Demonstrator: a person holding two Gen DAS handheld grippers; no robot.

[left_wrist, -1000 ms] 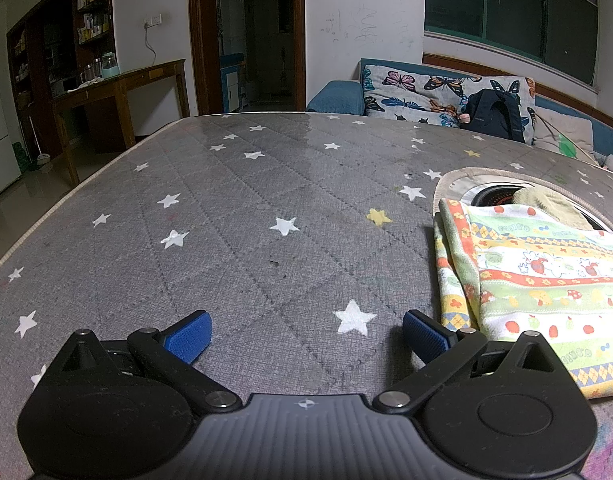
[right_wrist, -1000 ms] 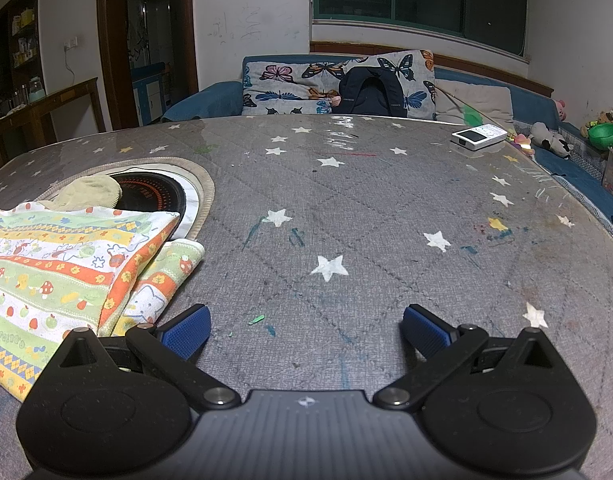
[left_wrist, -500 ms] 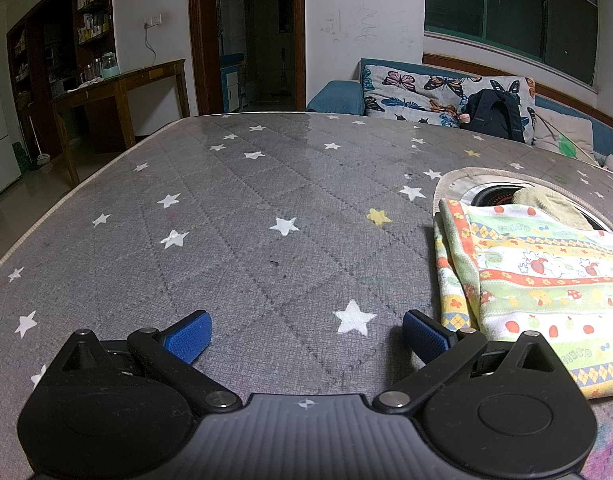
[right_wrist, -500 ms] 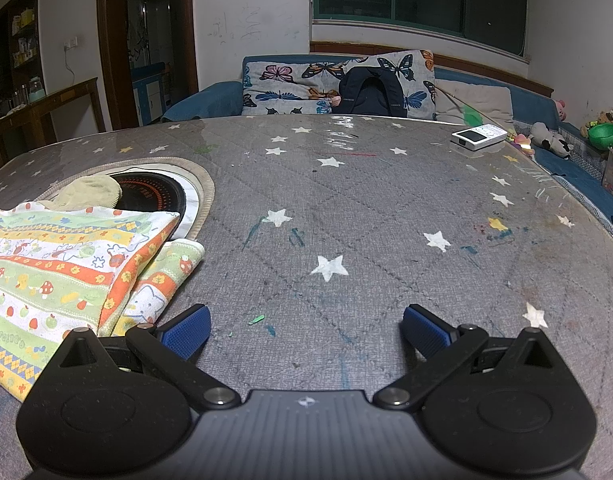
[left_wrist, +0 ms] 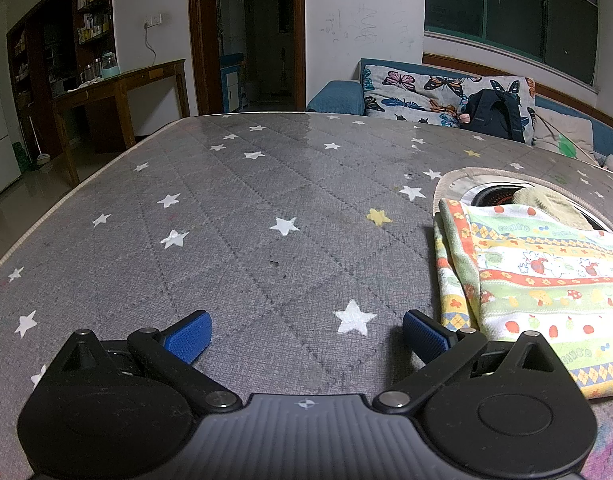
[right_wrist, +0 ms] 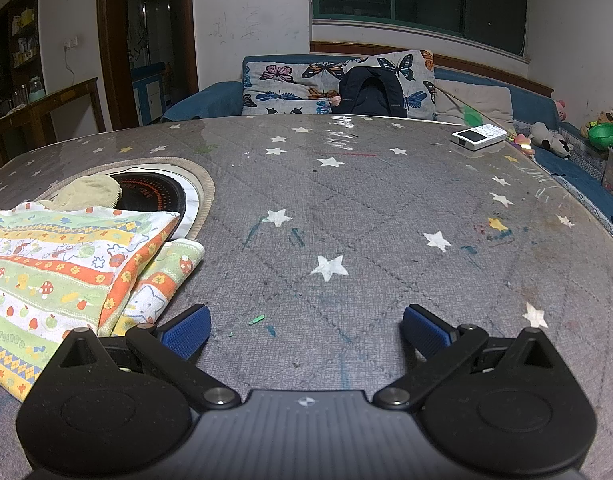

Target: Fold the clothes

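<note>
Left gripper (left_wrist: 306, 338) and right gripper (right_wrist: 304, 334), both with jaws spread and empty, rest on the star-print table cover (left_wrist: 234, 240); the striped cartoon-print garment (right_wrist: 62, 272) lies folded between them, at lower right of the left view and lower left of the right. A clean next fold would call for pinching matching corners and lifting evenly; small lettering on the green stripes is too blurred to read

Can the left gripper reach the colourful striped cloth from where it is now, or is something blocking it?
Probably yes. The left gripper is open and empty, and the cloth lies flat on the table just to its right, with only bare tabletop between them.
</note>
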